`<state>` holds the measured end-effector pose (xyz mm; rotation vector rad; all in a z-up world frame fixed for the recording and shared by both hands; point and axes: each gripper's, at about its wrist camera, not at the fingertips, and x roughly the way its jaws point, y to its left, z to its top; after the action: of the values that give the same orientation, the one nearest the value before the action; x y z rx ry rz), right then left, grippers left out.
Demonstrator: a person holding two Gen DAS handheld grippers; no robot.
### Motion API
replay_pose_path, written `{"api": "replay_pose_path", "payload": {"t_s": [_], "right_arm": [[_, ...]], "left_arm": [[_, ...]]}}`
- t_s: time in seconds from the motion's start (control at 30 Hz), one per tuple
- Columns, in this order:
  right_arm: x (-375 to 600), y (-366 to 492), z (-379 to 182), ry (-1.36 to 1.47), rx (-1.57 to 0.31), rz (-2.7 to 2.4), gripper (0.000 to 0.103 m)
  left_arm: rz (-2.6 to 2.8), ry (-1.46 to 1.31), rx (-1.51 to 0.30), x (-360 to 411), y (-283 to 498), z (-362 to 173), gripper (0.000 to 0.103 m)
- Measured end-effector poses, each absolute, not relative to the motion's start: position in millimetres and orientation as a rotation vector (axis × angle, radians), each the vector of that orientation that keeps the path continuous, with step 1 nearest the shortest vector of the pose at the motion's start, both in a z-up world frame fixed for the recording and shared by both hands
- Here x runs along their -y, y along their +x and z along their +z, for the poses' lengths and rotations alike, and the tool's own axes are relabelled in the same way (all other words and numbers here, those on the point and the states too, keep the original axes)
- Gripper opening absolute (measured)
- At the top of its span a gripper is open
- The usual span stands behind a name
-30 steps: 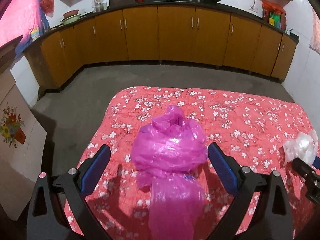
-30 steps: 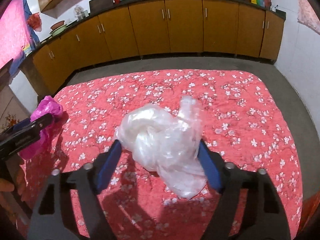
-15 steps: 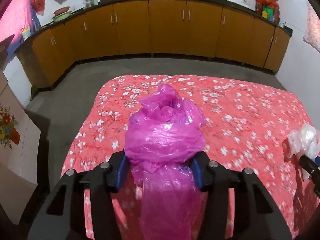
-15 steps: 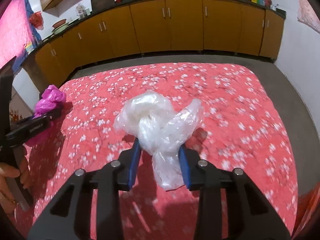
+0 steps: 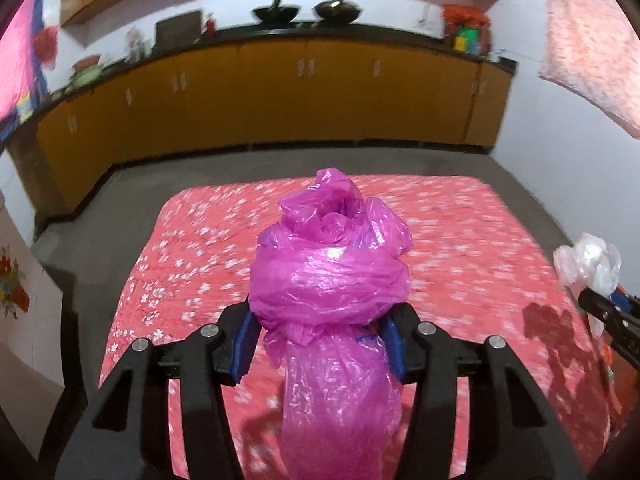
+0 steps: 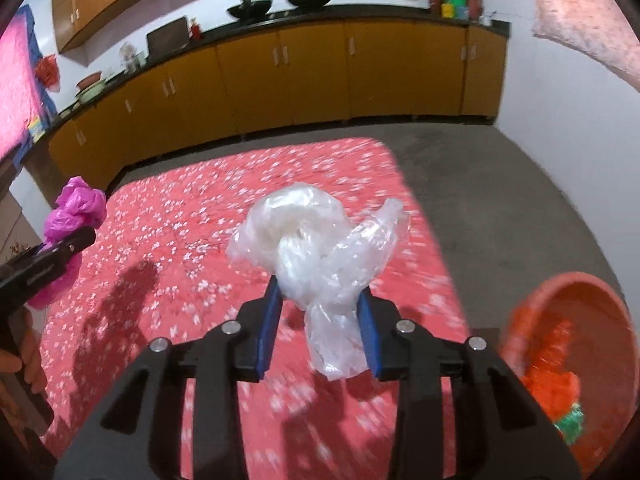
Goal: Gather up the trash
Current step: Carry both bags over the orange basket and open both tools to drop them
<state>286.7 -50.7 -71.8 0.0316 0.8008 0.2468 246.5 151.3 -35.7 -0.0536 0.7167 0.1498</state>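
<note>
My left gripper is shut on a crumpled magenta plastic bag and holds it above the red floral cloth. My right gripper is shut on a crumpled clear plastic bag, also lifted off the cloth. The magenta bag also shows at the left of the right wrist view, and the clear bag at the right of the left wrist view. An orange basin with orange and green trash inside sits at the lower right, beside the table.
The red floral cloth covers the table. Yellow-brown kitchen cabinets line the far wall behind a grey floor. A flower-painted panel stands at the left. A pink cloth hangs at the upper right.
Both grippers closed on their bags a second ago and have since lifted them up off the cloth. The orange basin has come into the right wrist view.
</note>
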Motion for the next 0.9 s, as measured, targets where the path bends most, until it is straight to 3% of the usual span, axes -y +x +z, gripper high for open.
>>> {"api": "replay_pose_path", "payload": {"t_s": [0.43,0.9], "right_arm": [[143,185,-1,0.074,-0.675,0.069,0.036],[227,121,13,0.131,-0.627,-0.111,0.036]], "left_arm": [[-0.04,0.014,-0.631,-60,183,7,0.052],[-0.199,0.093,-0.616,24,159,7,0.052]]}}
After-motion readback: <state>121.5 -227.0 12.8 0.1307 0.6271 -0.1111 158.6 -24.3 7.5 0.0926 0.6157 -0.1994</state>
